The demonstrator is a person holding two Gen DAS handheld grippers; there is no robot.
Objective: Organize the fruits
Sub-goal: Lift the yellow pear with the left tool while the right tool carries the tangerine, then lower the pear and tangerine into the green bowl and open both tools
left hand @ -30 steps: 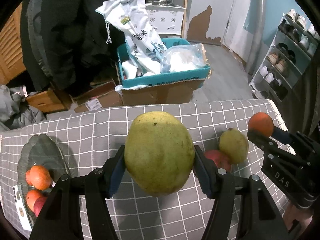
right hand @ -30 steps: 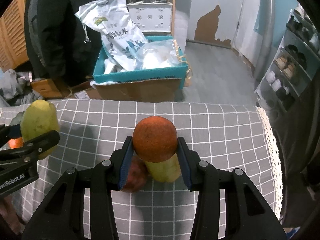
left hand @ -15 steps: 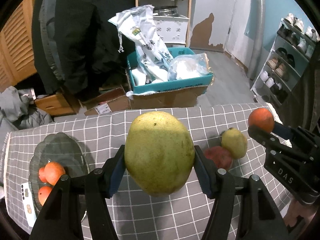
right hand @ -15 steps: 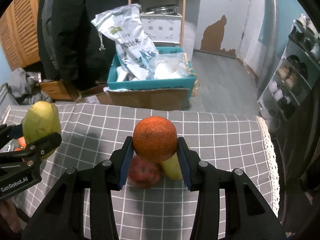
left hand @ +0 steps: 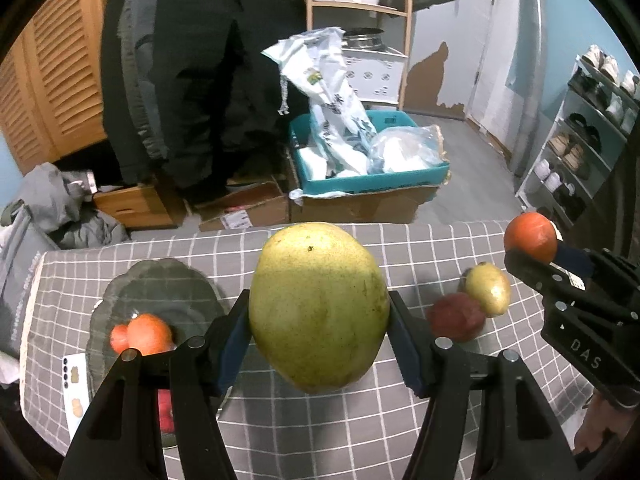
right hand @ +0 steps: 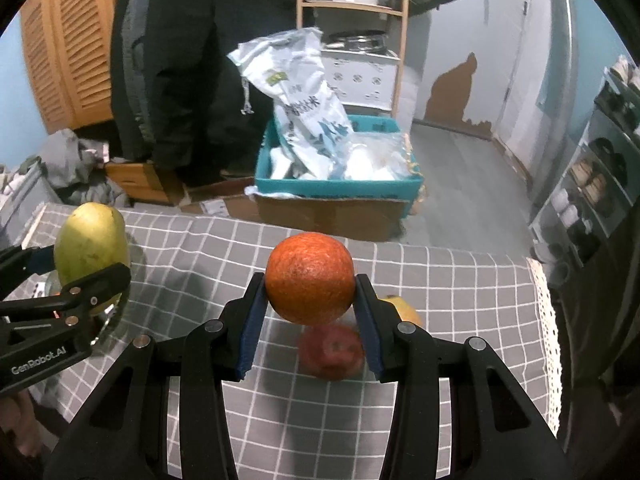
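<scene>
My left gripper (left hand: 319,336) is shut on a large yellow-green mango (left hand: 319,306) held above the checked cloth. My right gripper (right hand: 310,312) is shut on an orange (right hand: 310,278), also held in the air. In the left wrist view the right gripper (left hand: 538,254) with its orange (left hand: 530,237) shows at the right; in the right wrist view the left gripper (right hand: 86,274) with the mango (right hand: 92,248) shows at the left. A grey glass plate (left hand: 160,280) at the left holds two oranges (left hand: 146,334) and a red fruit (left hand: 166,416). A red apple (left hand: 456,316) and a small yellow mango (left hand: 489,289) lie on the cloth.
The table with the grey checked cloth (left hand: 420,248) ends just beyond the fruit. Behind it on the floor stand a teal box on cardboard (left hand: 368,184) with bags, a wooden shelf (left hand: 360,12), hanging dark coats (left hand: 192,72) and a shoe rack (left hand: 580,140). A white card (left hand: 74,392) lies beside the plate.
Both grippers have risen and drawn back with their fruit, so more of the table and room shows. The plate has slid toward the middle of the left wrist view.
</scene>
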